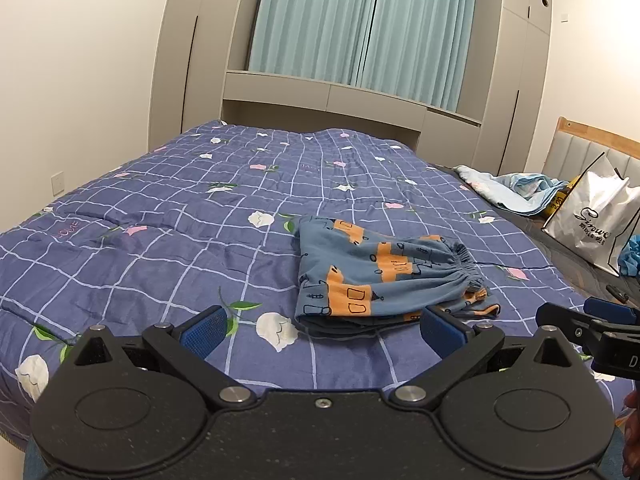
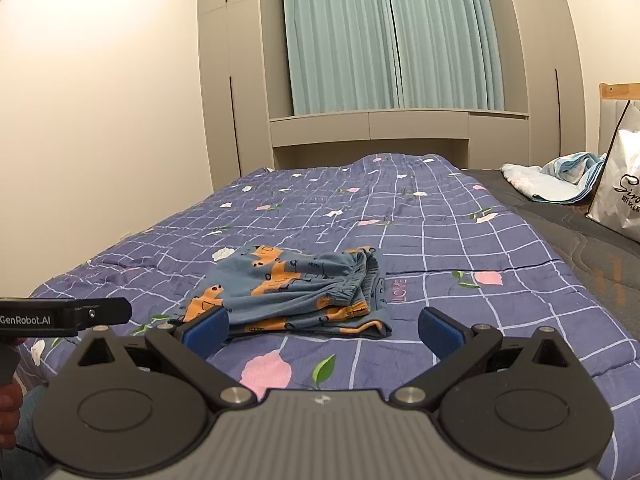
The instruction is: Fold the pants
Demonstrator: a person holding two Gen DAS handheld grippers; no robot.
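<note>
The pants [image 1: 384, 276] lie on the bed [image 1: 160, 248] as a compact bundle, layers stacked and the gathered waistband on the bundle's right side, so the folding looks close to done; whether one more fold is wanted I cannot tell. If so, the next move calls for gripping an edge of the bundle and carrying it across; otherwise only a smoothing or a release away from it.

The left claw [image 1: 324, 332] has its fingers spread wide and holds nothing, hovering just short of the pants' near edge. The right claw [image 2: 320, 330] is likewise apart and empty, its left finger [image 2: 204, 330] at the pants' [image 2: 296, 292] near corner, touching or not I cannot say.
</note>
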